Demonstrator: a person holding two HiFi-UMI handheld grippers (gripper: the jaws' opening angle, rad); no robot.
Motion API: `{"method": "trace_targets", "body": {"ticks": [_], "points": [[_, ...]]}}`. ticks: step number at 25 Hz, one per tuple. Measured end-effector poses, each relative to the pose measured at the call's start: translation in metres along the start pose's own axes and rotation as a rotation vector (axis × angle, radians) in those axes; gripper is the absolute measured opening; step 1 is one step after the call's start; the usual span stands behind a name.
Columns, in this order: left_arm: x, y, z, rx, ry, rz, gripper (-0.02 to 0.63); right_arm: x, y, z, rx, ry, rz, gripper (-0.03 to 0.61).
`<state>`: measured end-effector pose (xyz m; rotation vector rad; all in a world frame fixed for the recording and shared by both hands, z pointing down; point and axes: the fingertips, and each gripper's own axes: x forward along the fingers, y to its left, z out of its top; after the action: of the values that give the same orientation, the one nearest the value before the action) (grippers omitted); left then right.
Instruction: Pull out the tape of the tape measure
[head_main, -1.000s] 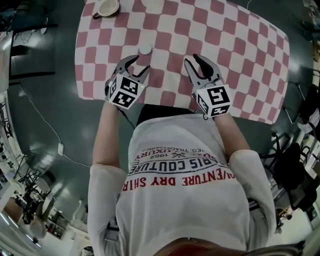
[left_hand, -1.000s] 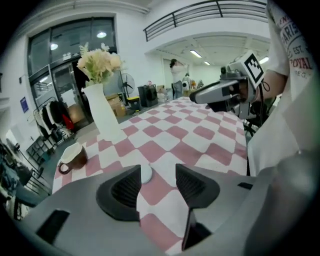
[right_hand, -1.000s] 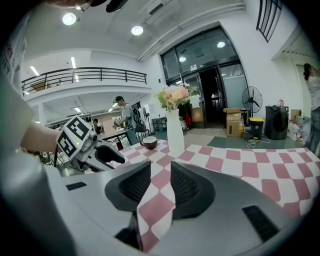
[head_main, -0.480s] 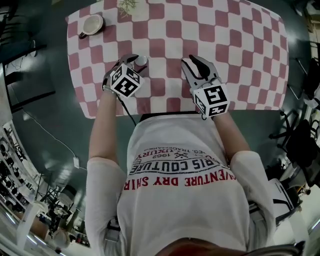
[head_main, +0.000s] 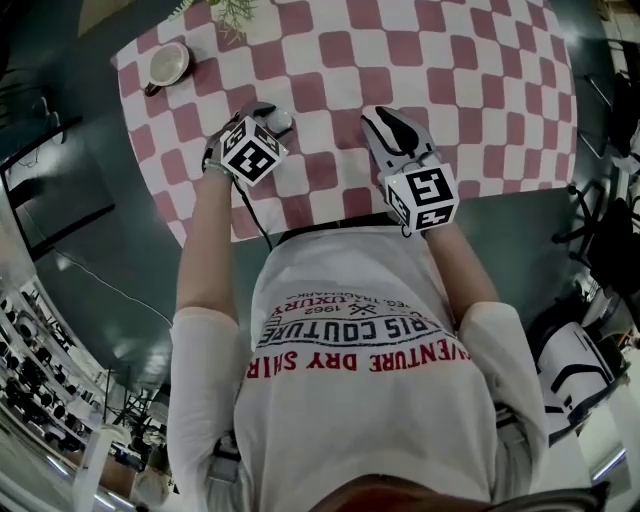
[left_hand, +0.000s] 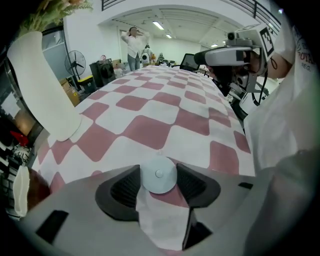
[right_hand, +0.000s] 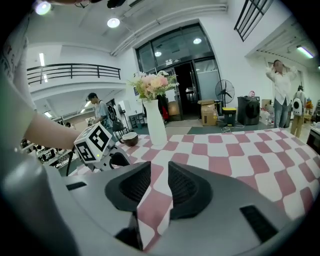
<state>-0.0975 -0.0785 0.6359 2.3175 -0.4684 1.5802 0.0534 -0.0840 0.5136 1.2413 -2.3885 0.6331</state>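
The tape measure is a small round white case lying on the pink-and-white checked tablecloth. My left gripper points steeply down over it. In the left gripper view the case lies right between the two dark pads, which have just been opening. They stand close at its sides, and I see no firm press. No tape shows outside the case. My right gripper hovers to the right, apart from the case. Its jaws are open by a narrow gap with only cloth showing between them.
A cup stands at the table's far left corner. Beside it is a tall white vase with flowers. The table's near edge runs just behind both grippers. People, a fan and boxes stand far off in the hall.
My left gripper has come down and rolled over the tape measure, which now sits between its jaws. The right gripper has stayed about where it was.
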Motion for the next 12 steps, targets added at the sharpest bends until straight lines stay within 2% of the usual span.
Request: {"method": "trace_targets", "body": {"ticks": [5, 12], "points": [[0.000, -0.002, 0.001, 0.043, -0.041, -0.024, 0.239, -0.002, 0.004, -0.003, 0.008, 0.008, -0.054, 0.123], [0.000, -0.005, 0.000, 0.018, -0.082, -0.018, 0.234, -0.005, 0.014, 0.000, -0.008, 0.015, -0.077, 0.123]]}}
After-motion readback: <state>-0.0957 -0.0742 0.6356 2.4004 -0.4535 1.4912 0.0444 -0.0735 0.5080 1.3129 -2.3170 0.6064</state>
